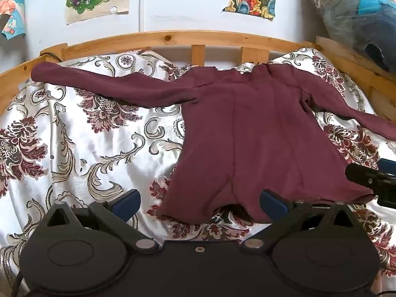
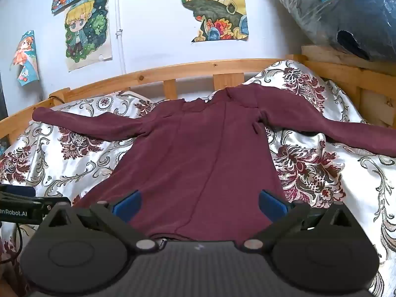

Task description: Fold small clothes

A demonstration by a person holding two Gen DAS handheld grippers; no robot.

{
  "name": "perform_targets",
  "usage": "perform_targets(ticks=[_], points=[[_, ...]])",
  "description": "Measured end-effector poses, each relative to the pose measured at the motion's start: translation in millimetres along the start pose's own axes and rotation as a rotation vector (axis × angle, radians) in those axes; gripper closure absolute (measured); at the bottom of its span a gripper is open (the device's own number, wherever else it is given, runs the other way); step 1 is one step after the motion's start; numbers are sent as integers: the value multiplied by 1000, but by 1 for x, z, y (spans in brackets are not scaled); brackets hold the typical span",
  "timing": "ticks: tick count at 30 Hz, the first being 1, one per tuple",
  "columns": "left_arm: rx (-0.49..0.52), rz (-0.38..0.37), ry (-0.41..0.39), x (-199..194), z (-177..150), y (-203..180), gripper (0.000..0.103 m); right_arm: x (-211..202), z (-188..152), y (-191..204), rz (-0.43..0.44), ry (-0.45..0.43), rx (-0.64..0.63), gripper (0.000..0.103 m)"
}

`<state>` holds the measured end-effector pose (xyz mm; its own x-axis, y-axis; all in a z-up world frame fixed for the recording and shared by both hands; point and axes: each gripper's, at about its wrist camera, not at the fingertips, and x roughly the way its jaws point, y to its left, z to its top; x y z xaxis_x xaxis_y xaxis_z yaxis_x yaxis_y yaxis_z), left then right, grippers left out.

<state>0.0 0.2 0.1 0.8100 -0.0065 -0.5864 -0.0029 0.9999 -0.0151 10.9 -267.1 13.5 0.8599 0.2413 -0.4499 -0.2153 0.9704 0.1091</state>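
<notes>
A maroon long-sleeved top (image 1: pixel 247 128) lies spread flat on the bed, collar toward the headboard and both sleeves stretched out sideways. My left gripper (image 1: pixel 199 204) hovers open over the hem's left part, its blue pads wide apart with nothing between them. The right gripper's black body (image 1: pixel 371 180) shows at the right edge of the left wrist view. In the right wrist view the same top (image 2: pixel 198 153) fills the middle, and my right gripper (image 2: pixel 199 204) stands open above the hem, pads clear of the cloth. The left gripper's body (image 2: pixel 22 208) shows at the left edge.
The bed has a white cover with maroon floral print (image 1: pixel 74 136) and a wooden slatted headboard (image 1: pixel 173 39). Posters (image 2: pixel 86 29) hang on the wall. A plastic-wrapped dark bundle (image 2: pixel 346 14) sits on a wooden ledge at the back right.
</notes>
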Motion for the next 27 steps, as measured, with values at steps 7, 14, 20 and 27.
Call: perform_targets(ticks=[7,14,20,27], points=[[1,3,-1,0,0,0,1,0,0,0,-2,-1,-1,0],[3,3,3,2,1,2,1,0,-1,0,0,0,-1,0],[7,-1,-7,0,0,0,1,0,-1,0,1,0,2,0],[6,-1,-7,-1,0,-1,1,0,-1,1,1,2,2,0]])
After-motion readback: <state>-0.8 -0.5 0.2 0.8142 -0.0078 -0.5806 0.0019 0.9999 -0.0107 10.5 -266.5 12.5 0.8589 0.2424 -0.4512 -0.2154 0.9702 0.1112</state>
